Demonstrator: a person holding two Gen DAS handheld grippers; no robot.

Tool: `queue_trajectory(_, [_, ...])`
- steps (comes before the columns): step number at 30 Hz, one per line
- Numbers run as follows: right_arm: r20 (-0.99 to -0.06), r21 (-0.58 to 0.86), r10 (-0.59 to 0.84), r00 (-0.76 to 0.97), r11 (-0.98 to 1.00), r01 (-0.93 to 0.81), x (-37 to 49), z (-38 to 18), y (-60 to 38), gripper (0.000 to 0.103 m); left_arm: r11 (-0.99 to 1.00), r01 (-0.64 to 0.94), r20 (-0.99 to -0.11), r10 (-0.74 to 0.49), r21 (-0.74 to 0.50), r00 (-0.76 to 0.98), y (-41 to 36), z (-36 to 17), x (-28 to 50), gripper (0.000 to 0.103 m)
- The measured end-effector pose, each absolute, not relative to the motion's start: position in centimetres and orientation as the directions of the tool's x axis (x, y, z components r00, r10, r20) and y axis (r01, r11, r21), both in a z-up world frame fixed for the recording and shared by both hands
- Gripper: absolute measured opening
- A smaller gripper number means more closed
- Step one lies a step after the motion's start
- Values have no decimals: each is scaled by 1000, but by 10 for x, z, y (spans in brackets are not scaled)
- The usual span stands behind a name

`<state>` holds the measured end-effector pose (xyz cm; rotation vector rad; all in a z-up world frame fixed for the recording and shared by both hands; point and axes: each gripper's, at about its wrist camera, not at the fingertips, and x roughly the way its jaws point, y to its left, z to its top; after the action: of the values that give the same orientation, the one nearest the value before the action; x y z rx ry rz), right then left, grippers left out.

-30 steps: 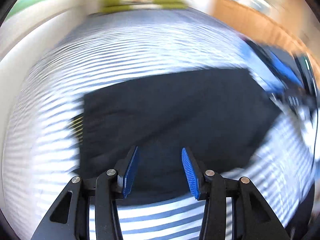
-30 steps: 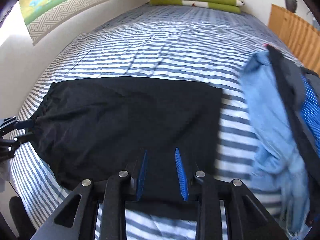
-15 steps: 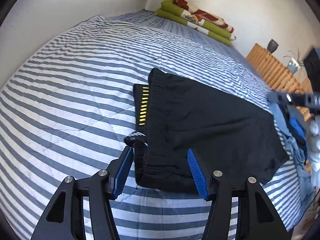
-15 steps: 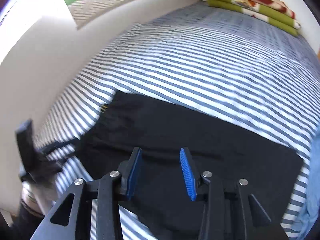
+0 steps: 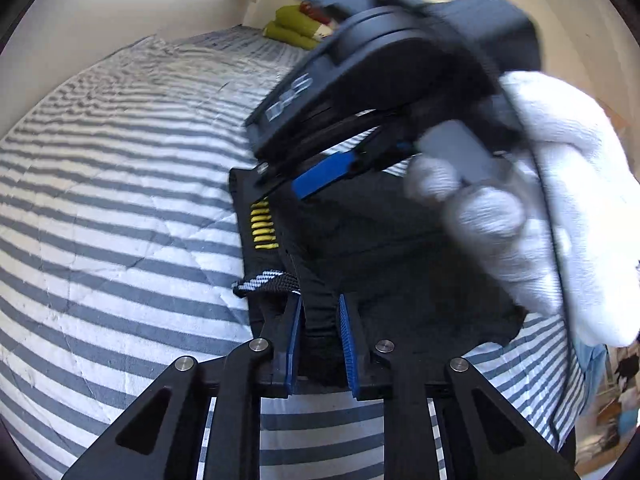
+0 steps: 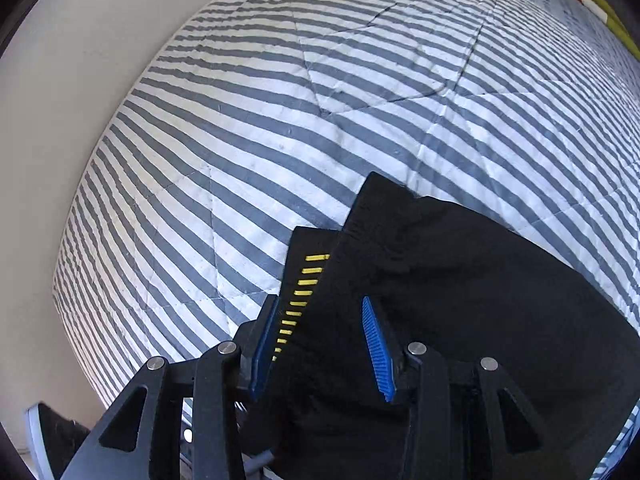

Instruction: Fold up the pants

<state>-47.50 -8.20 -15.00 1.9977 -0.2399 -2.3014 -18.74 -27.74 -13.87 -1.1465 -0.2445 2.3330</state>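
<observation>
Pants (image 5: 400, 272), black and folded, lie on the striped bed (image 5: 120, 200), filling the lower centre and right of both views; a row of short yellow marks (image 5: 264, 228) runs along their edge at the middle of the left wrist frame, and a black-and-white drawstring (image 5: 264, 282) pokes out just below them; we see the left gripper (image 5: 319, 320) at the bottom centre with its jaws nearly closed, pinching a bunched fold of the black fabric between the blue pads (image 5: 295, 332); the right gripper (image 6: 320, 332) sits over the yellow-marked edge at the lower centre of its own frame, jaws parted wide with fabric between them but nothing gripped; in the left wrist view that same tool fills the upper right, blurred, held by a white-gloved hand (image 5: 560, 208); green folded blankets (image 5: 288, 30) rest at the top centre, against the wall.
</observation>
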Motion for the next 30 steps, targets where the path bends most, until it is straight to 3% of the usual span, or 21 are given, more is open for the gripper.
queue_trajectory(3, [-988, 95, -87, -124, -994, -58, -474, -157, -83, 38, -820, -390, -655, 570, -418, -496, -282, -133, -186, 19])
queue_trajectory(6, [-983, 144, -132, -126, -986, -87, -469, -157, -75, 37, -815, -382, -656, 578, -436, -484, -289, -137, -185, 19])
queue_trajectory(13, [-972, 188, -174, -158, -979, -77, -449, -142, -69, 16, -804, -386, -654, 593, -453, -469, -294, -145, -176, 18])
queue_trajectory(23, [-941, 271, -261, -216, -962, -20, -429, -131, -77, 8, -796, -398, -650, 604, -457, -462, -308, -142, -166, 17])
queue_trajectory(26, [-940, 279, -283, -190, -959, 51, -428, -135, -95, 8, -799, -360, -656, 601, -482, -456, -311, -142, -169, 29])
queue_trajectory(28, [-948, 269, -276, -160, -961, 68, -427, -142, -99, 8, -810, -301, -662, 586, -504, -468, -320, -145, -175, 65])
queue_trajectory(30, [-945, 298, -304, -123, -952, 69, -430, -146, -98, 12, -804, -284, -649, 592, -523, -479, -327, -144, -177, 65])
